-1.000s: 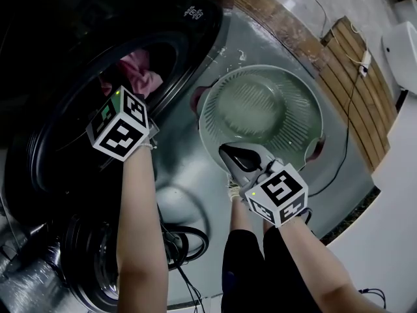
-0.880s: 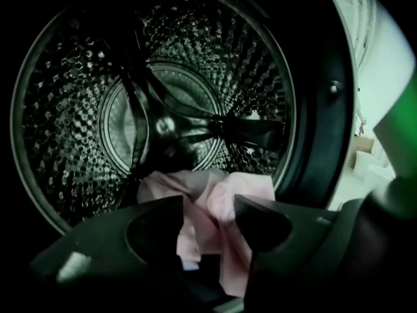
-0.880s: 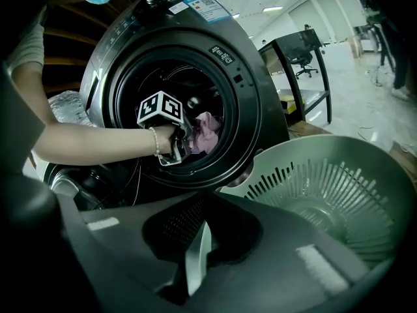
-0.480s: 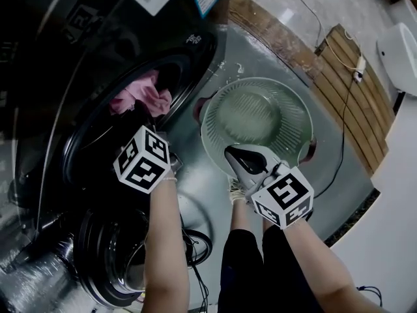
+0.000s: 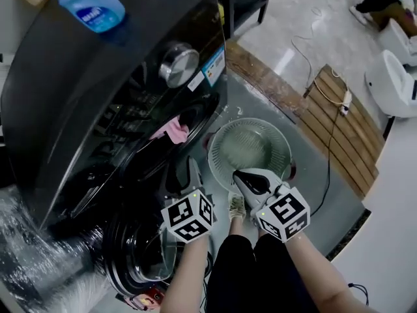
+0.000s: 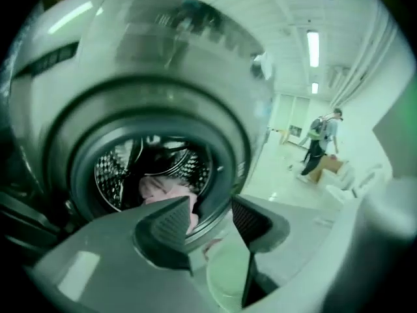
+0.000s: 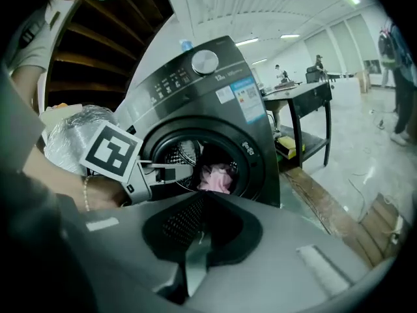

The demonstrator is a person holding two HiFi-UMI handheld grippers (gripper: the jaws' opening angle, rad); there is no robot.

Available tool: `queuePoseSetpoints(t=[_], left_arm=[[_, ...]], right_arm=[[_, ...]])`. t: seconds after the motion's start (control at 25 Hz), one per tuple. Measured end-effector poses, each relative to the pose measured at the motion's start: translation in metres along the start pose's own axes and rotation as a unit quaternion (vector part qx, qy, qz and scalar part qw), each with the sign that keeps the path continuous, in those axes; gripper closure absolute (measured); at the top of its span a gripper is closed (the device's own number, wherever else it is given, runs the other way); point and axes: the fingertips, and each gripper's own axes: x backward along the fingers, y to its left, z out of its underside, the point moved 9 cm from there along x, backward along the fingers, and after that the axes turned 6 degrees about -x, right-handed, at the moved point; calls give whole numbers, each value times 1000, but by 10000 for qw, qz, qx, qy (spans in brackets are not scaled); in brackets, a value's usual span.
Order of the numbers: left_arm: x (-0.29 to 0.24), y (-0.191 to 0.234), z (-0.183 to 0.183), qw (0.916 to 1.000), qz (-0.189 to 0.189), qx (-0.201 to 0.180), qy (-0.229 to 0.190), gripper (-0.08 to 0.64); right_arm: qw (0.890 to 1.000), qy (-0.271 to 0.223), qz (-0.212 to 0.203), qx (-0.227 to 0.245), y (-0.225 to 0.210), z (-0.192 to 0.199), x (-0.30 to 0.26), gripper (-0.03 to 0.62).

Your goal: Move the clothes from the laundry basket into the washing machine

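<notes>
The dark front-loading washing machine (image 5: 111, 90) stands with its door (image 5: 133, 253) swung open. Pink clothes (image 5: 172, 130) lie at the drum mouth, also seen as clothes (image 6: 166, 188) and clothes (image 7: 216, 177). The round green laundry basket (image 5: 225, 168) on the floor looks empty. My left gripper (image 5: 184, 175) hovers outside the drum mouth, open, with nothing between its jaws (image 6: 212, 223). My right gripper (image 5: 244, 178) hangs over the basket's near rim, shut and holding nothing (image 7: 203, 197). The left gripper (image 7: 166, 171) shows in the right gripper view.
A blue detergent bottle (image 5: 88, 4) sits on top of the machine. Crinkled plastic wrap (image 5: 39, 259) lies at the left. A wooden pallet (image 5: 345, 129) with a cable and power strip (image 5: 343, 100) lies right of the basket. A black rack (image 7: 306, 109) stands behind. A person (image 6: 322, 142) walks far off.
My left gripper has drawn back out of the drum mouth toward me, empty; the pink clothes stay in the drum. The head view has pulled up and back. The right gripper has barely moved.
</notes>
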Motion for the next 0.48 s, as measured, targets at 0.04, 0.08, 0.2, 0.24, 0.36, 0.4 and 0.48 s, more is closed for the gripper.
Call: queuePoseSetpoints(t=[0.04,0.08,0.2,0.24,0.36,0.4,0.48], left_arm=[[13,-7,-9,9999,136,-14,-12,357],[25,-14,-20,9996,281,-11,-50,390],[59,-31,-55,9970,710,-1,-313,556],[75,-36,-67,9955,847,-50,-428,557],[122,-49,-103,9872,1375,-308,-745,557],[135,-53,-115,9828,1597,-408,-828,557],[157,-61,-133,9742,2001,-547,-887,557]], right_arm=[[9999,56,2,96,7,-8,10,571],[9997,110,-15,196,13,-18,20,571],[9992,136,-149,351,28,-50,53,571],[9991,128,-184,366,36,-59,67,571],[9989,113,-227,404,63,-80,110,571],[9987,87,-225,458,70,-88,123,571],[9976,-9,-206,665,85,-102,149,571]])
